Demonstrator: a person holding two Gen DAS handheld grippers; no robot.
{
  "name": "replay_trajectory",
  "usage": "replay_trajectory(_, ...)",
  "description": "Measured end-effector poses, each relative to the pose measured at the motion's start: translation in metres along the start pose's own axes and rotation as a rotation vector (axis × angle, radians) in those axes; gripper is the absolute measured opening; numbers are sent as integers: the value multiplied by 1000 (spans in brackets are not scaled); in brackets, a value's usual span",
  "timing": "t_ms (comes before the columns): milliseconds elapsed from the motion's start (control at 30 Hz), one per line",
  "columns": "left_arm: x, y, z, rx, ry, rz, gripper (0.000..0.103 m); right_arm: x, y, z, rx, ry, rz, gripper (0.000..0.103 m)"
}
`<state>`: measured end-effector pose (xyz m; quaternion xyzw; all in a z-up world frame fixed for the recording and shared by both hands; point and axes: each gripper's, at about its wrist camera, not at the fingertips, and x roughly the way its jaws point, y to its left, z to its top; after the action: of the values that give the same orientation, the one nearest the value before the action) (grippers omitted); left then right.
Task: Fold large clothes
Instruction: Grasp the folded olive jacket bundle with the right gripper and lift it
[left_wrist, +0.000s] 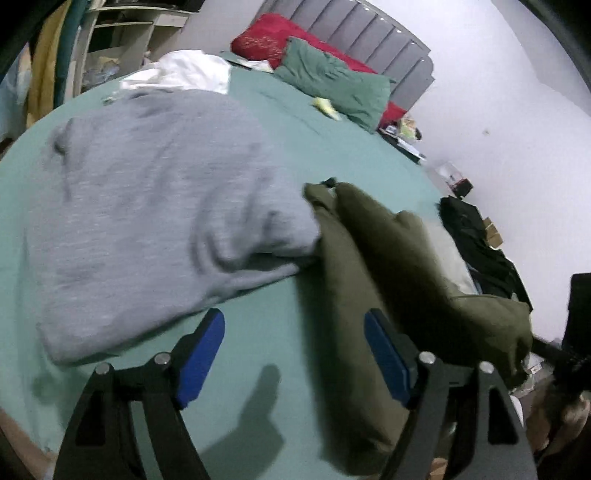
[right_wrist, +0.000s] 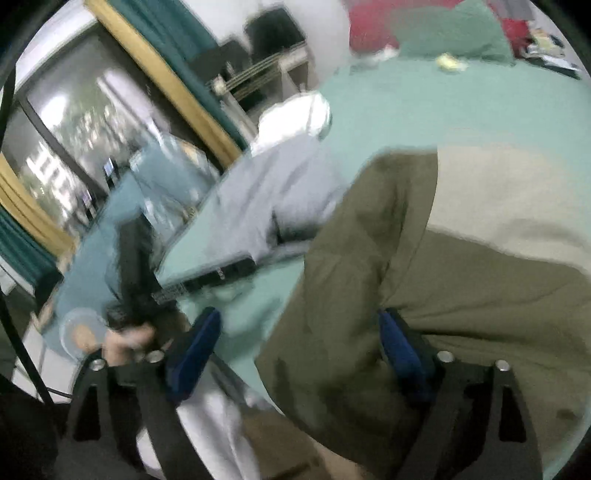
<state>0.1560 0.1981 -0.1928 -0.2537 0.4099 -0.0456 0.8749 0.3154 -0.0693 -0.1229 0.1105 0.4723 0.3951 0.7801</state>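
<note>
Where clothes lie, green-sheeted bed (left_wrist: 351, 155), grey headboard (left_wrist: 369, 33), white wall (left_wrist: 498, 92)

Heathered grey sweatshirt (left_wrist: 147, 206) on teal-green bed sheet (left_wrist: 351, 147); olive-green garment (left_wrist: 369, 295) beside it, cream at right; far off, red pillow (left_wrist: 266, 37), green pillow (left_wrist: 340, 81).

Two grippers: the left gripper (left_wrist: 293, 360) and the right gripper (right_wrist: 295, 350), each with two blue pads. Three garments on the green sheet (left_wrist: 351, 147): one grey sweatshirt (left_wrist: 155, 214) at left, one olive garment (left_wrist: 369, 295) with a cream panel (right_wrist: 509, 199) at near right, and one white garment (left_wrist: 184, 72) at the far left edge. Two pillows at the far end: one red pillow (left_wrist: 266, 37) and one green pillow (left_wrist: 336, 81). One small yellow item (left_wrist: 327, 107) near the green pillow. One grey headboard (left_wrist: 369, 33).
</note>
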Motion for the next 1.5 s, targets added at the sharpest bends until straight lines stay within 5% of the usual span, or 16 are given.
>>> replay_trajectory(100,8,-11,1,-24,13,-66,82,-42,-20,3,41,-84,4,100)
replay_trajectory(200,21,-28,-7,7,60,-86,83,-67,-47,0,25,-139,-110,100)
replay_trajectory(367,28,-11,-13,-14,96,15,83,-62,-128,-22,214,-84,-273,100)
replay_trajectory(533,48,27,11,12,148,178,83,-41,-156,-43,306,-74,-197,100)
replay_trajectory(633,62,35,27,-25,199,130,83,-22,-168,-46,314,-55,-161,103)
replay_trajectory(800,81,43,41,16,165,178,83,17,-200,-52,455,52,-25,102)
replay_trajectory(967,110,34,77,87,131,295,84,25,-179,-43,362,5,-83,92)
replay_trajectory(1200,164,30,146,136,63,358,85,39,-169,-23,290,-27,-149,53)
replay_trajectory(1400,201,36,188,148,50,386,85,66,-177,-5,227,-2,-169,49)
replay_trajectory(1467,189,36,177,112,60,329,85,63,-179,-7,209,21,-165,53)
replay_trajectory(1500,178,33,163,92,77,232,85,64,-179,-7,202,32,-157,60)
